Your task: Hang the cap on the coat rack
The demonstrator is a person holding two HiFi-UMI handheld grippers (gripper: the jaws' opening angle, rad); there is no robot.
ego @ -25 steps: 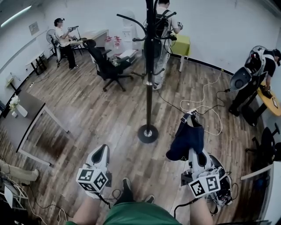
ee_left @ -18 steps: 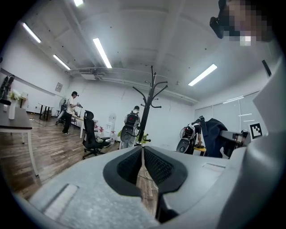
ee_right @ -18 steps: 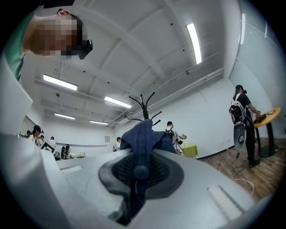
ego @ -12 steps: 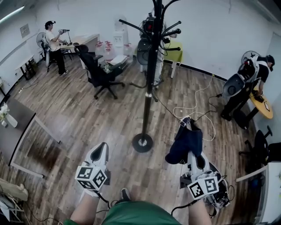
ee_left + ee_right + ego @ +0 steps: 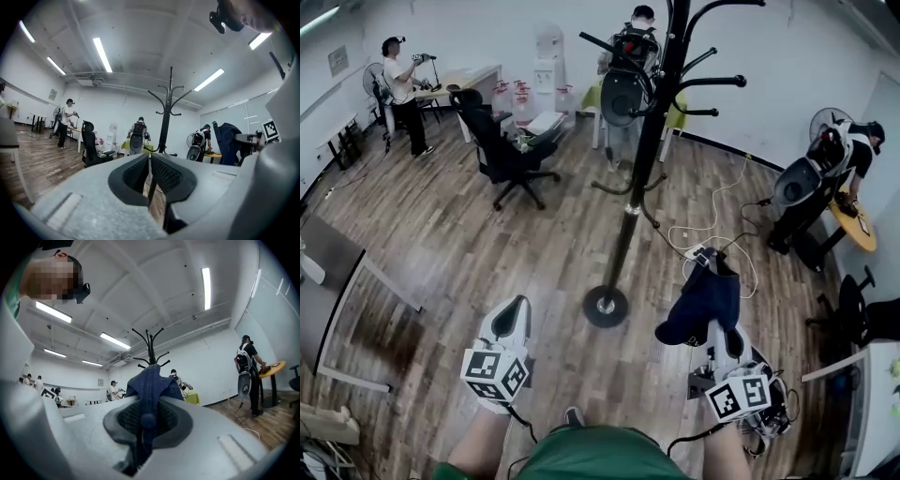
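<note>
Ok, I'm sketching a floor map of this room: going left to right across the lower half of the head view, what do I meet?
The left gripper → coat rack round base → dark blue cap → person bent over the yellow round table.

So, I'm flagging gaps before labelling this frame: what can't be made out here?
Head view: coat rack top, cut off by upper edge.
Every view: cap brim, fabric bunched in the right gripper.
Right gripper view: rack pole, hidden behind cap.
Head view: items on far desk, too small.
</note>
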